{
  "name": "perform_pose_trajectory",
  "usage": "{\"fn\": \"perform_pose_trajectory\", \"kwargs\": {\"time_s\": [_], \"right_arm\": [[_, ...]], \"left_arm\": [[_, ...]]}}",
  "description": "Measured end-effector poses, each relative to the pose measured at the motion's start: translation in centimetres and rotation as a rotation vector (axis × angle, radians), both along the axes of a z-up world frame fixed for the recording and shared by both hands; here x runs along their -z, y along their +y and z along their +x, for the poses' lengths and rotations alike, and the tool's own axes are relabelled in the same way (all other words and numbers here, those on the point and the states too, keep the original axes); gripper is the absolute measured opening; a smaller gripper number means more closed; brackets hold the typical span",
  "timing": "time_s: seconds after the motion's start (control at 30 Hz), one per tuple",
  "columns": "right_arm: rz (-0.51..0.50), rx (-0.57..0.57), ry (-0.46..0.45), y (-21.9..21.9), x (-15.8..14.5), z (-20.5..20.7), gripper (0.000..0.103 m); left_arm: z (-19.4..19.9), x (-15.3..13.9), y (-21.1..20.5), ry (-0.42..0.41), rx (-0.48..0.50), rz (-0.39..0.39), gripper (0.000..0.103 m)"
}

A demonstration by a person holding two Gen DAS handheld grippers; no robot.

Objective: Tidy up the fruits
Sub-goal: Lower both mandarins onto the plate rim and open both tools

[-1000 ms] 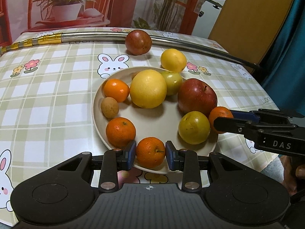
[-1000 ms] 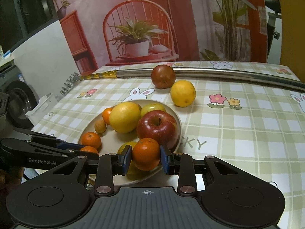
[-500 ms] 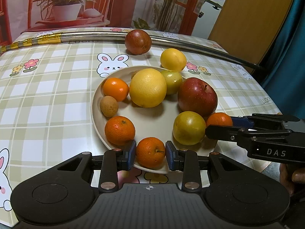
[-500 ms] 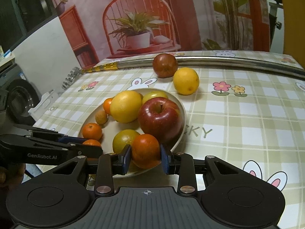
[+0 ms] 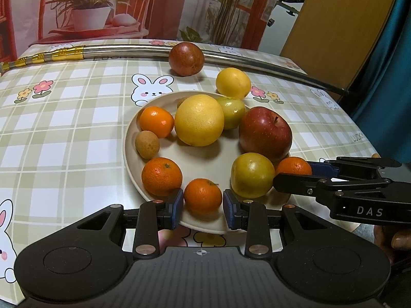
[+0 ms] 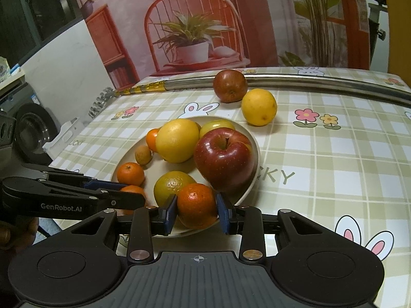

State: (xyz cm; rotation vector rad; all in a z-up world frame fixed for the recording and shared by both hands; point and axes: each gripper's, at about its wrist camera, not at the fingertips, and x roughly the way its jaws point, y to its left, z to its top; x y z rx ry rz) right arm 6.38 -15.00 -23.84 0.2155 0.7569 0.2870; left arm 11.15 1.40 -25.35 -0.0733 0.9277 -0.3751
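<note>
Two grippers met over one beige plate [image 5: 129, 154] of fruit on a checked tablecloth [image 5: 64, 118] printed with rabbits and flowers.

The left gripper [image 5: 203, 204] had its blue pads nearly closed around a mandarin [image 5: 203, 195] at the plate's near rim, and both pads appeared to touch the fruit.

The right gripper [image 6: 196, 206] was clamped narrowly on a second mandarin [image 6: 196, 205] at the plate's right edge, beside a greenish-yellow fruit [image 6: 170, 186]. Whether this mandarin rested on the plate or hung just above it could not be told.

Seen from the left wrist, the right gripper [image 5: 295, 173] reached in from the right side, with part of a hand [image 5: 395, 238] behind it.

The plate also held a red apple [image 5: 265, 133], a large yellow citrus [image 5: 199, 120], a small green fruit [image 5: 231, 111] behind that, two more mandarins [image 5: 156, 122] along the left side, and a small brown fruit [image 5: 147, 144] between them.

Off the plate, a lemon [image 5: 233, 82] sat just beyond its far rim, and a dark red fruit [image 5: 186, 58] lay farther back against a metal rod [image 5: 115, 51] that ran across the table.

A backdrop [image 6: 192, 25] picturing a potted plant on a chair stood behind the table.
</note>
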Motion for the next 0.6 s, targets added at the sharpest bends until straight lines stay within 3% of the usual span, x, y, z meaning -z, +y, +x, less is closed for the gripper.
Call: {"fn": "perform_pose_trajectory", "kwargs": {"time_s": [0.6], "right_arm": [[-0.013,-0.028,-0.002,0.60,-0.06,-0.12,0.041]], "left_arm": [[-0.45,-0.72,-0.19,-0.057,0.005,0.011,0.036]]}}
